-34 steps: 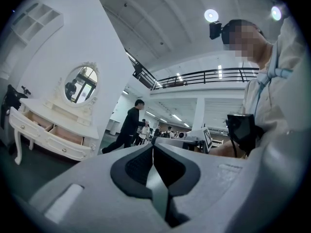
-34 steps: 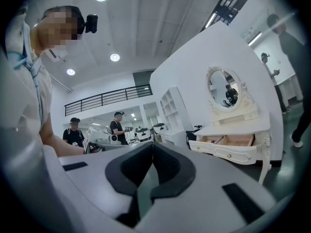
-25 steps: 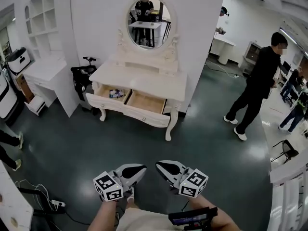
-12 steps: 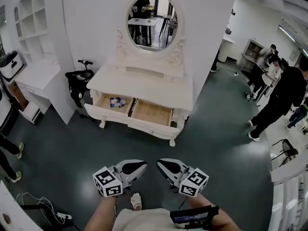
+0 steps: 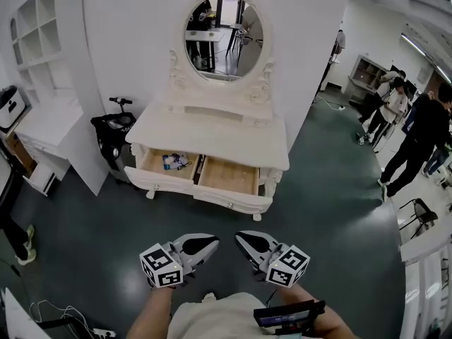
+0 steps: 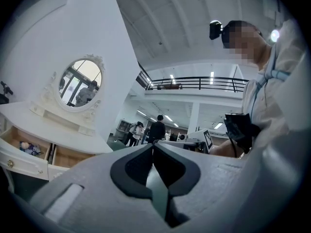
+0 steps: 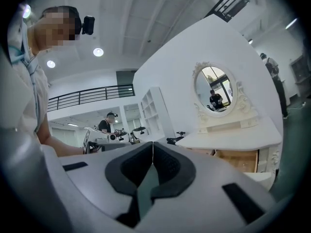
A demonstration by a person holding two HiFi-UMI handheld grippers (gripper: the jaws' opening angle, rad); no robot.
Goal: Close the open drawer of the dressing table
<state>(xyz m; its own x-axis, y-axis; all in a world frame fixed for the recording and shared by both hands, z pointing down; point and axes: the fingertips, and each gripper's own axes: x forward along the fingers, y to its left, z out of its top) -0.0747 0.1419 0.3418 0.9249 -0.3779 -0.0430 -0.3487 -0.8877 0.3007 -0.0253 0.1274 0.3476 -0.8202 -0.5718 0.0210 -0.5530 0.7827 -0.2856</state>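
Note:
The white dressing table [image 5: 212, 129] with an oval mirror stands against the wall, a few steps ahead of me. Its wide drawer [image 5: 201, 189] is pulled out; the left compartment holds a few small items [image 5: 174, 162], the right one shows bare wood. Both grippers hang low in the head view, well short of the drawer. My left gripper [image 5: 214, 241] and my right gripper [image 5: 239, 236] have their jaws pressed together with nothing between them. The table appears at the left in the left gripper view [image 6: 46, 125] and at the right in the right gripper view [image 7: 233, 140].
A black scooter [image 5: 111, 129] is parked beside the table's left end. A white shelf unit and desk [image 5: 42, 122] stand further left. Several people [image 5: 417, 136] are at the right. Cables and a power strip [image 5: 78, 323] lie on the dark floor at bottom left.
The dressing table has come nearer and more centred in the head view. The people at the right have shifted. Both grippers keep their place and stay shut.

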